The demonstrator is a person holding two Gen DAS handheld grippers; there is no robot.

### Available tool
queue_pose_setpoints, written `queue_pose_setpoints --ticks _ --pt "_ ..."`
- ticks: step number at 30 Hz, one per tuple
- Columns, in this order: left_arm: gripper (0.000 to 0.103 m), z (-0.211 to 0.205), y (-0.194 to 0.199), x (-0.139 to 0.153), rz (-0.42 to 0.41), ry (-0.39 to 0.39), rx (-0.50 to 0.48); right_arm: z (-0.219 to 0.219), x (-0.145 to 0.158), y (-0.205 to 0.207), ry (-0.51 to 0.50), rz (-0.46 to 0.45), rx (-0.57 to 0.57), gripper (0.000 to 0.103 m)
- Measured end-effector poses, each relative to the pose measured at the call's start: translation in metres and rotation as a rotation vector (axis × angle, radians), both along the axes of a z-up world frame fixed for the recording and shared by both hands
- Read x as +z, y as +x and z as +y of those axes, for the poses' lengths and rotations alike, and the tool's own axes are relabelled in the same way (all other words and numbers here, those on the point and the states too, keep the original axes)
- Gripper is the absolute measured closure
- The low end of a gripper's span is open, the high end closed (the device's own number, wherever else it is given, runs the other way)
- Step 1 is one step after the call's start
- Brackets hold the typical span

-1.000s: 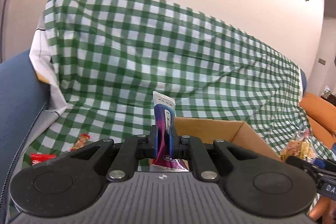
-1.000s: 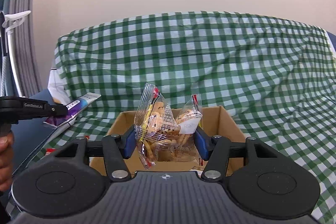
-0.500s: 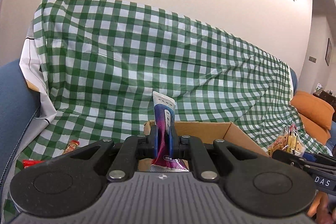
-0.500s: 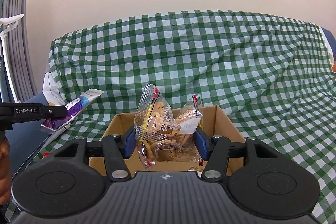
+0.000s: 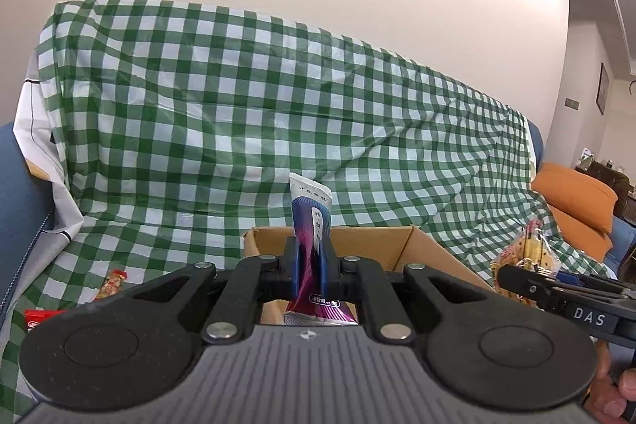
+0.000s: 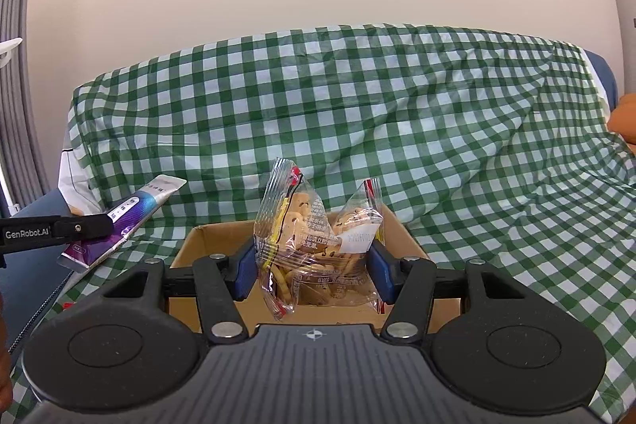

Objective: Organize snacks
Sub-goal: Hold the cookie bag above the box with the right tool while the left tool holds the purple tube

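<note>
Two snacks between jaws: purple sachet (image 5: 311, 225) left, biscuit bag (image 6: 314, 241) right.

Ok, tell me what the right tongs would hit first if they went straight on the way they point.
Probably the cardboard box: the right tongs, shut on the cookie bag, point at its open top, the checked cloth behind. Depth is unclear.
</note>
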State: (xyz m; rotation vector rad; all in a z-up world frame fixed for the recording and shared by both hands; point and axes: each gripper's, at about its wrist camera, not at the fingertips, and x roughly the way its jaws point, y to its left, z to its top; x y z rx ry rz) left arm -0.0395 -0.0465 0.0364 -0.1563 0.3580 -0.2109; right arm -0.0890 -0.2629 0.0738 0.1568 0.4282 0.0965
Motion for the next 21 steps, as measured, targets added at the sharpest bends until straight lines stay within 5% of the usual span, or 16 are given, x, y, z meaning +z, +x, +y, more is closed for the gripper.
queue_pose_setpoints --ticks 21 --pt "0.093 -0.025 -0.001 -0.005 -0.008 0.009 -0.070 0.003 -0.003 0.001 -0.027 0.025 -0.016 0.045"
